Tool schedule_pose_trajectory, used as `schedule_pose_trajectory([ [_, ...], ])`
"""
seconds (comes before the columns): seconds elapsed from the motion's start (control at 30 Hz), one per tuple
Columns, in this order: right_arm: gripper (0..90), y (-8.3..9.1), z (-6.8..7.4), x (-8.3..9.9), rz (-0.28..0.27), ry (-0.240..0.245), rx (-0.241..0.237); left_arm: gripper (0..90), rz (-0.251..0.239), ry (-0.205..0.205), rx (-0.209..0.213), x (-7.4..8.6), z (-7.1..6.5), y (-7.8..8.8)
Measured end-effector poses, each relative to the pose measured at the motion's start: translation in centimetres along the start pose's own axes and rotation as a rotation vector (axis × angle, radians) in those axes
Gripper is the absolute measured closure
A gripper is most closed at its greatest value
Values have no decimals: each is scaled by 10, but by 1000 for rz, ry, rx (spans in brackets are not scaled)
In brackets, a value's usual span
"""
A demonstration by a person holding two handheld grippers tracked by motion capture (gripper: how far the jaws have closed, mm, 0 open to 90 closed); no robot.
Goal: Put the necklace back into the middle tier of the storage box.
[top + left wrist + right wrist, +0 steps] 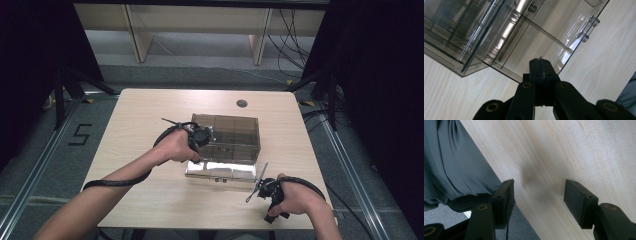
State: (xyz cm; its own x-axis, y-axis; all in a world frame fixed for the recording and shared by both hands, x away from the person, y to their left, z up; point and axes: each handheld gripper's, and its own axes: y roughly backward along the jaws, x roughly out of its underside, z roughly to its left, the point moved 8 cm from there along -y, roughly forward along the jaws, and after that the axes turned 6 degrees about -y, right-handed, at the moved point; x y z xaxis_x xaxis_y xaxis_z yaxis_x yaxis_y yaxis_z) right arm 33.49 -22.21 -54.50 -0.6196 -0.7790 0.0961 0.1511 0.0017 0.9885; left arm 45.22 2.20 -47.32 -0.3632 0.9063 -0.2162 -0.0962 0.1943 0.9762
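A smoky transparent drawer box (231, 134) stands at the middle of the table (150, 115). Its lower drawer (220, 171) is pulled out toward the person; it has chrome handles (587, 27) on its front. My left gripper (197, 156) is at the box's left front corner, and its jaws (540, 62) are shut, tips right over the drawer's near wall. I see nothing between them. My right gripper (274, 213) rests near the table's front right edge, pointing back at the person. It is open (540, 185) over bare wood, holding nothing.
A round cable hole (242, 103) sits at the table's back. The table's front edge (506, 176) runs under the right gripper, with the person's grey clothing (454, 165) beyond it. Black cables trail from both grippers. Bare wood surrounds the box on all sides.
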Motion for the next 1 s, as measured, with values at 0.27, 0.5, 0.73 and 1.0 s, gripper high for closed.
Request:
schedule_pose_trajectory([
  [0.27,421,-2,2,0,-8,-11,-32,887,2,6,-5,0,2,-5],
  [0.5,420,-1,1,0,6,-9,-4,887,15,8,-6,2,3,-10],
  [0.73,420,-2,1,-1,-3,23,-8,887,24,9,-2,2,2,-14],
  [1.0,419,-2,1,0,4,16,-9,886,38,4,-1,2,1,-22],
])
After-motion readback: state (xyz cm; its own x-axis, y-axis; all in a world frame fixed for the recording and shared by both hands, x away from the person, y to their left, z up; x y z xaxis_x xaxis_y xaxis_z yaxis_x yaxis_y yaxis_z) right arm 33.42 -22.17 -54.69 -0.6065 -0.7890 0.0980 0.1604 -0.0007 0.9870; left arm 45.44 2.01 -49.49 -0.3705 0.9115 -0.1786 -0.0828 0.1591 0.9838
